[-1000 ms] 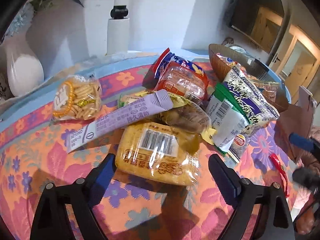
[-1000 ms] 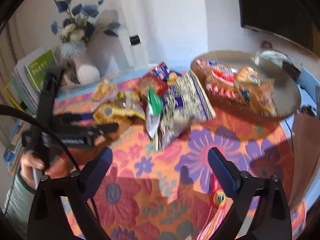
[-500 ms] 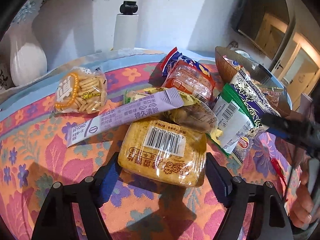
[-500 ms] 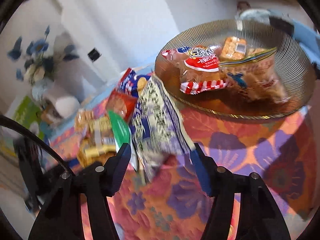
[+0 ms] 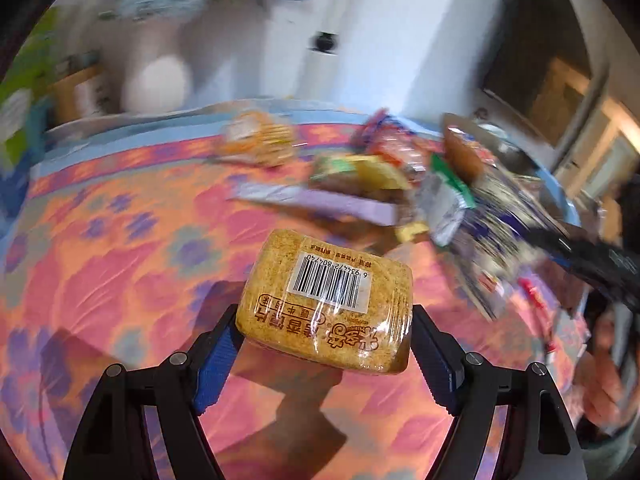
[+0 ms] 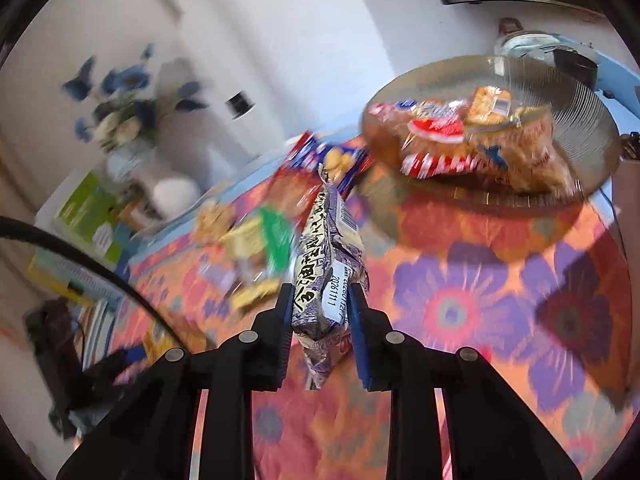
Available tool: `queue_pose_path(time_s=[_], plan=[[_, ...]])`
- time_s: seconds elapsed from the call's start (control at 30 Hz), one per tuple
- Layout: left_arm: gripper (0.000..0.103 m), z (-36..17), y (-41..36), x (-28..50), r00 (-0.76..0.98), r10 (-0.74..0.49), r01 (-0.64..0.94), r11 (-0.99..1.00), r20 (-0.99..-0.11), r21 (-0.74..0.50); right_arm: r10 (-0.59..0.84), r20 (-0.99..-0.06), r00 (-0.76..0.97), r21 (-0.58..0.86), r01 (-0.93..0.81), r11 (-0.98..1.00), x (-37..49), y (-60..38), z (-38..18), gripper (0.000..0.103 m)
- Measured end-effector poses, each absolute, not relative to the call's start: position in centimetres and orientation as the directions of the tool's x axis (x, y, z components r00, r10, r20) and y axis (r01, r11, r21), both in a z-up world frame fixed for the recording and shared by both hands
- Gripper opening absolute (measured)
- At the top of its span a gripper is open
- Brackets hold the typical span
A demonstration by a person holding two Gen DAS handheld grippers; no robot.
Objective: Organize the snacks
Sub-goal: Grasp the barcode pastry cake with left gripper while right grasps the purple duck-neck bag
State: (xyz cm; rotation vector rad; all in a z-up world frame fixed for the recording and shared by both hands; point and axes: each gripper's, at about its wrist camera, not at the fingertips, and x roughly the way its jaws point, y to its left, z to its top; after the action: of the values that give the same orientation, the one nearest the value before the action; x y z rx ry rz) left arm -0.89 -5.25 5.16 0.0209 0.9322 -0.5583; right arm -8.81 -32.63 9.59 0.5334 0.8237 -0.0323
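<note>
My left gripper (image 5: 324, 320) is shut on a yellow cracker pack (image 5: 332, 280) with a barcode label, held above the floral tablecloth (image 5: 120, 260), where its shadow falls. In the right wrist view my right gripper (image 6: 320, 296) is shut on a purple-and-white snack bag (image 6: 328, 240) that hangs edge-on between the pads. Behind it lies a blurred pile of snacks (image 6: 256, 240). A ribbed glass bowl (image 6: 580, 92) at the upper right holds several snack packs (image 6: 460, 144). The left wrist view shows a purple stick pack (image 5: 320, 204) and a bag of small crackers (image 5: 260, 140) on the cloth.
A white vase (image 6: 172, 192) with blue flowers (image 6: 124, 120) stands at the table's far left edge. Books (image 6: 88, 208) are stacked beside it. A thin red wrapped stick (image 5: 536, 300) lies at the right of the cloth. A person's hand (image 5: 604, 384) is at the right edge.
The left gripper closed on the yellow pack and lifted it back from the pile. The right gripper swung to the purple-and-white bag, closed on it and raised it off the cloth.
</note>
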Motion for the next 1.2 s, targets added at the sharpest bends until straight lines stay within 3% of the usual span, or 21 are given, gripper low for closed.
queue_pose_path(time_s=[0.2,0.27,0.5,0.57,0.63,0.7,0.83,1.03,1.2], plan=[[0.079,4.5,-0.6,-1.1,0.615,-0.365,0.328,0.925,-0.699,-0.193,0.382,-0.674,0.632,0.545,0.077,0.835,-11.9,-27.6,9.7,0.025],[0.079,4.9,-0.1,-1.4,0.630,-0.392,0.331,0.917,-0.671,-0.224,0.433,-0.650,0.625,0.568,0.020,0.823,-12.3,-26.5,10.1,0.025],[0.079,5.2,-2.1,-3.0,0.668,-0.379,0.399,0.909,-0.641,-0.121,0.076,-0.764,0.641,0.248,0.183,0.951,-13.5,-26.6,9.8,0.028],[0.079,5.1,-2.3,-3.3,0.673,-0.364,0.404,0.910,-0.644,-0.092,0.093,-0.767,0.635,0.265,0.182,0.947,-13.9,-27.2,9.5,0.037],[0.079,5.2,-2.4,-3.7,0.676,-0.372,0.418,0.904,-0.636,-0.084,0.136,-0.761,0.634,0.312,0.174,0.934,-14.2,-27.6,9.5,0.068],[0.079,5.3,-2.1,-4.0,0.682,-0.386,0.429,0.899,-0.621,-0.088,0.170,-0.738,0.653,0.356,0.163,0.920,-14.7,-27.7,9.6,0.085],[0.079,5.2,-2.3,-3.8,0.680,-0.367,0.414,0.907,-0.635,-0.080,0.190,-0.745,0.639,0.335,0.112,0.936,-13.1,-26.4,9.4,0.085],[0.085,3.7,-3.2,-3.2,0.552,-0.348,0.448,0.890,-0.758,-0.083,0.117,-0.834,0.539,0.200,0.098,0.975,-9.3,-24.6,6.5,0.087],[0.094,2.6,-2.2,-2.5,0.465,-0.338,0.400,0.905,-0.818,-0.147,0.131,-0.832,0.539,0.214,0.095,0.972,-8.6,-24.8,5.3,0.102]])
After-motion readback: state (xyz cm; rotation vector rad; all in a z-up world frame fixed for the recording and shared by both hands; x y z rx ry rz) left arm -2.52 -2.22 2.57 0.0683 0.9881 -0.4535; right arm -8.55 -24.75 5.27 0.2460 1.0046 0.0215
